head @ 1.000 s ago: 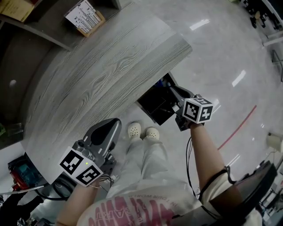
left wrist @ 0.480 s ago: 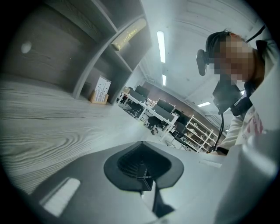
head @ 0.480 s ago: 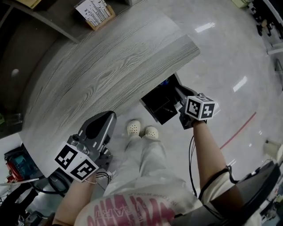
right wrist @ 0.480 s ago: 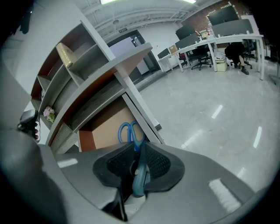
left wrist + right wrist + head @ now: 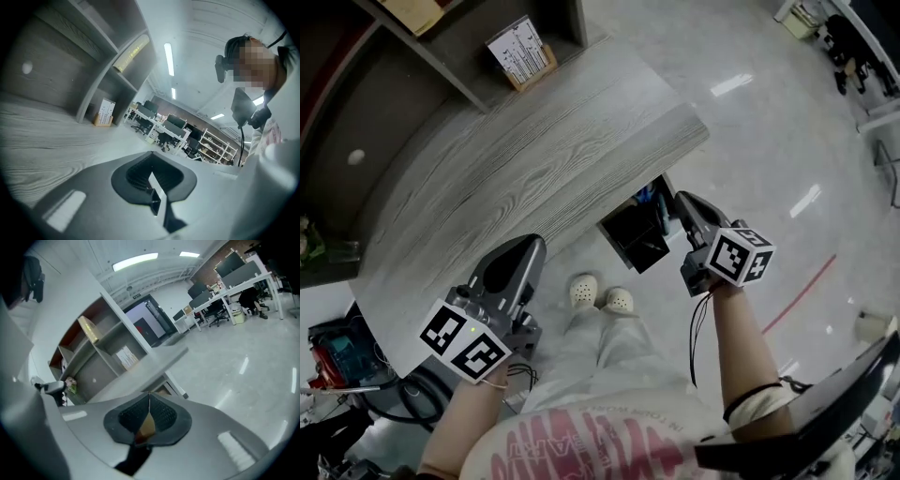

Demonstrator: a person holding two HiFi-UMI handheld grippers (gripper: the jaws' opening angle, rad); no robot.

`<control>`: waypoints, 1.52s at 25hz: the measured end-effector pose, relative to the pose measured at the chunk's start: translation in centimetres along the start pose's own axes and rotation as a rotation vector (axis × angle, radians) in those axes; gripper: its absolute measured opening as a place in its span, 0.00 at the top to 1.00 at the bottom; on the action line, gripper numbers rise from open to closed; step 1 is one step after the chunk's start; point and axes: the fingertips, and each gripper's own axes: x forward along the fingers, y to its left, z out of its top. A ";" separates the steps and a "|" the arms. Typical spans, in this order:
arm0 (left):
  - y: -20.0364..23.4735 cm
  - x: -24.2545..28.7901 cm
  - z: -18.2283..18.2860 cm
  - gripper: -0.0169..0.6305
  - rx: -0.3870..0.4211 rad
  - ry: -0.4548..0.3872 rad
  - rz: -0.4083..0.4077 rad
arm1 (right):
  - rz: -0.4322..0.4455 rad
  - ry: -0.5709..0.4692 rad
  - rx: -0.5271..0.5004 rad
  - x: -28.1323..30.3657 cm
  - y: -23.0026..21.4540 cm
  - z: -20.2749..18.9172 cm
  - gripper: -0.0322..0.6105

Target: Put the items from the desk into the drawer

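grey right hand-held gripper point(image 5: 684, 204) has lifted away from the open black drawer point(image 5: 630, 236), its jaws just closed on nothing
grey left gripper point(image 5: 525, 255) hangs at the near edge of the grey wood-grain desk point(image 5: 516, 169), jaws together, empty. the drawer sticks out beneath the desk's corner; something blue seems to lie in it. a small wooden box of printed cards point(image 5: 521, 53) stands at the far edge.
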 end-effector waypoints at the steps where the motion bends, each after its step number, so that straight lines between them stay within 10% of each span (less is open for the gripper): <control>1: -0.6 -0.1 0.6 0.94 0.003 -0.007 -0.009 | 0.037 -0.018 0.008 -0.6 1.6 0.8 0.94; 6: -3.8 -1.1 4.0 0.94 0.054 -0.054 -0.056 | 0.275 -0.097 0.082 -3.7 11.6 4.2 0.92; 14: -9.8 -3.8 10.7 0.94 0.129 -0.231 -0.137 | 0.545 -0.123 -0.230 -11.5 25.9 9.7 0.94; 38: -16.6 -6.1 10.1 0.94 0.222 -0.272 -0.231 | 0.490 -0.141 -0.473 -15.8 29.2 9.1 0.95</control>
